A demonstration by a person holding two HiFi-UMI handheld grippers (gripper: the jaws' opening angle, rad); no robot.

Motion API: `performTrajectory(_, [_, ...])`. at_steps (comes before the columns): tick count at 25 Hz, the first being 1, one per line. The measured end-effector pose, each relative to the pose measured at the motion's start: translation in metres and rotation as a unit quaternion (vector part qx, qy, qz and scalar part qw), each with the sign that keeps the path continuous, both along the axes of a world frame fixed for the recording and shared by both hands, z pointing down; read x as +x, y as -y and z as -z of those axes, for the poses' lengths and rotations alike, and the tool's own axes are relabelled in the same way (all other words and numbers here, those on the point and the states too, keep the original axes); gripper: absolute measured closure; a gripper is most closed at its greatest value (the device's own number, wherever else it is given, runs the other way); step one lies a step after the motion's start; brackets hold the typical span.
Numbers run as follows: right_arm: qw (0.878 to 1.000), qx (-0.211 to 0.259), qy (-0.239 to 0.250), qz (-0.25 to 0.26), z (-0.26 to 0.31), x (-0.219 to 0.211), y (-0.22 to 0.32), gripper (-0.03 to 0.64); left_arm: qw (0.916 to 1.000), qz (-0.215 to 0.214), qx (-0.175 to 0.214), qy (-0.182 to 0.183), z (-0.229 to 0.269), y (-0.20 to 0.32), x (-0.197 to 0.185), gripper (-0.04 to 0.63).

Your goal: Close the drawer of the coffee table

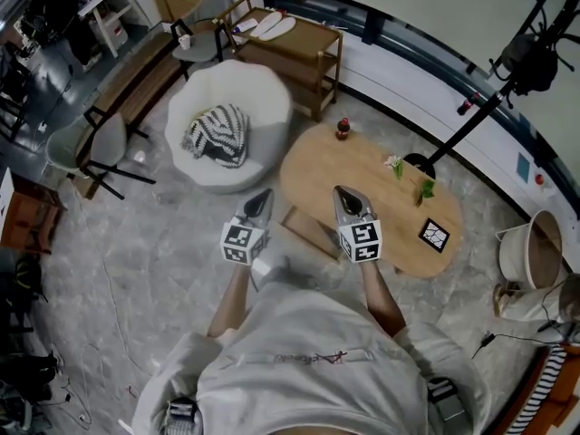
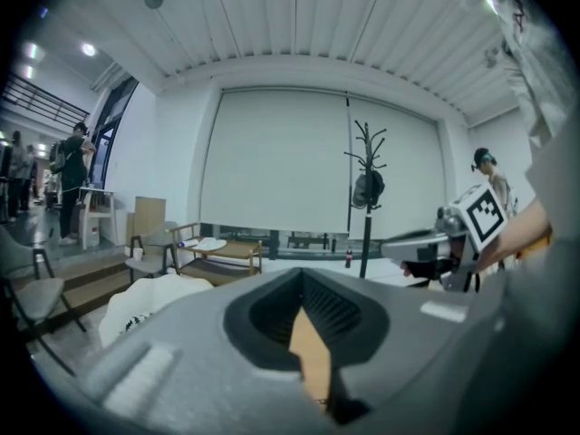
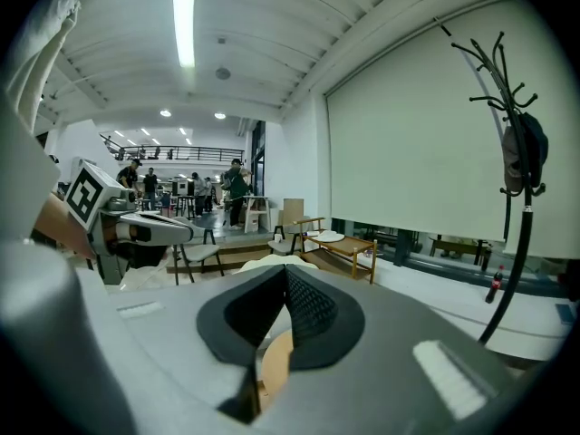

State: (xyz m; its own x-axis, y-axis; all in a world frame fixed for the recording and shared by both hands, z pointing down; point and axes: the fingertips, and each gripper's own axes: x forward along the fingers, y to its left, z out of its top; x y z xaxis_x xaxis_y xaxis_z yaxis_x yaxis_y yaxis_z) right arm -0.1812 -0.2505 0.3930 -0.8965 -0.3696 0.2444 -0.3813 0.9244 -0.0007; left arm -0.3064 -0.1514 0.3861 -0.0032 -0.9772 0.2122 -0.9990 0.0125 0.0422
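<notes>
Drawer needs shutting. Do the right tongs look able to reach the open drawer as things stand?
Probably yes: the drawer juts from the coffee table close beside the right tongs, with nothing visible between them.

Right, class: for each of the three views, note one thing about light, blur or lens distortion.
Head view: even, soft light, coffee table sharp, the room's edges bowed by the lens. Left gripper view: dark round border, left tongs close and blurry, far blind bright. Right gripper view: ceiling lamp glares white, coat stand bends into a curve.
</notes>
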Motion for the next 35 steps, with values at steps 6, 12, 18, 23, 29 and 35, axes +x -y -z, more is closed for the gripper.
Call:
performTrajectory(6, [1.000, 0.000, -0.003, -0.024, 0.000, -0.027, 0.010, 0.611, 0.9997, -0.026, -0.001, 0.002, 0.000, 0.017, -0.031, 0.597])
performTrajectory(12, [0.998, 0.000, -0.003, -0.064, 0.005, -0.043, 0.026, 0.611, 0.9980, -0.063, -0.006, 0.001, 0.000, 0.042, -0.058, 0.597])
performTrajectory(18, [0.988, -0.001, -0.007, -0.157, 0.005, -0.014, 0.050, 0.611, 0.9893, -0.146, 0.000, 0.001, 0.005, 0.089, -0.052, 0.597])
performTrajectory(23, [0.970, -0.008, -0.012, -0.244, 0.000, 0.031, 0.061, 0.611, 0.9739, -0.227, -0.013, -0.003, 0.000, 0.120, -0.021, 0.597])
performTrajectory(29, [0.948, -0.016, -0.023, -0.318, -0.011, 0.086, 0.052, 0.611, 0.9550, -0.295, -0.025, -0.010, -0.021, 0.137, 0.018, 0.597])
performTrajectory(35, [0.937, -0.035, -0.031, -0.346, -0.027, 0.125, 0.031, 0.611, 0.9451, -0.323, -0.049, -0.016, -0.040, 0.128, 0.055, 0.597])
